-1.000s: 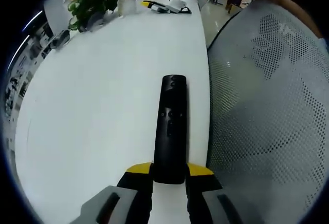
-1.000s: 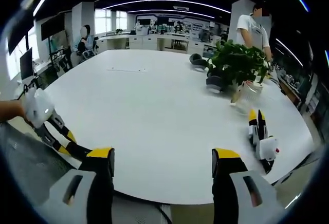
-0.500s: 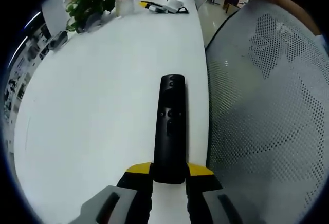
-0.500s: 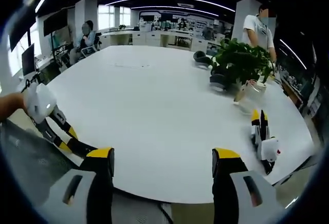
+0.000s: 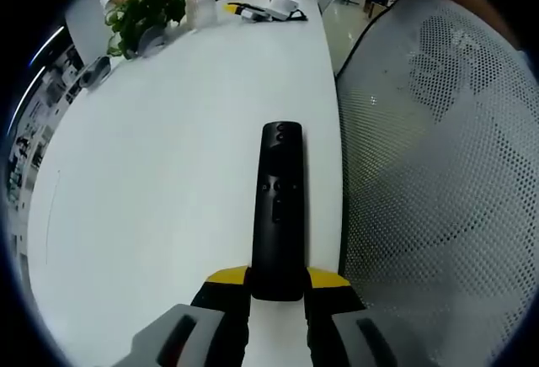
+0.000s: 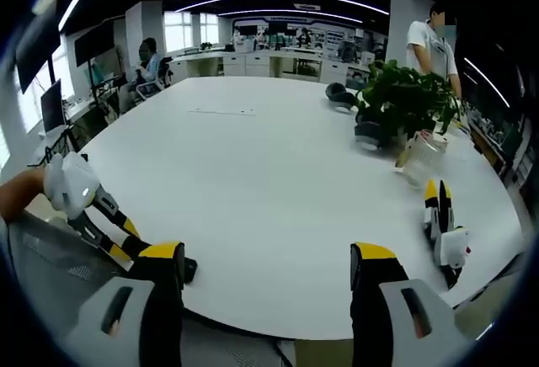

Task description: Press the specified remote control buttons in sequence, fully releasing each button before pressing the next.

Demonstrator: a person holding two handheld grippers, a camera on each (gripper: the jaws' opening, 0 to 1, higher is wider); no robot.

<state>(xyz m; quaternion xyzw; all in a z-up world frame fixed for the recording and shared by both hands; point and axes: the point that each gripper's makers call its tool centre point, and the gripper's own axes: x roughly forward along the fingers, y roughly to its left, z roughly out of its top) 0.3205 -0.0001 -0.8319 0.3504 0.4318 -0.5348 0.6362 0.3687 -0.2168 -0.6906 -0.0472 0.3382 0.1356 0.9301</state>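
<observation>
yellow-tipped, the left tool point(image 5: 277, 279) is clamped on the near end of a black remote point(image 5: 279, 207), which lies along the white tabletop point(image 5: 160, 156) close to its edge, buttons facing up. a grey mesh chair back point(image 5: 438, 173) stands just beside that edge. in the right gripper view the right tool point(image 6: 267, 259) has its jaws spread wide with nothing between them, above the tabletop's near edge. a potted plant point(image 6: 406, 102) and a glass jar point(image 6: 424, 157) sit far across, and a spare yellow-and-black gripper point(image 6: 444, 228) lies near the rim.
</observation>
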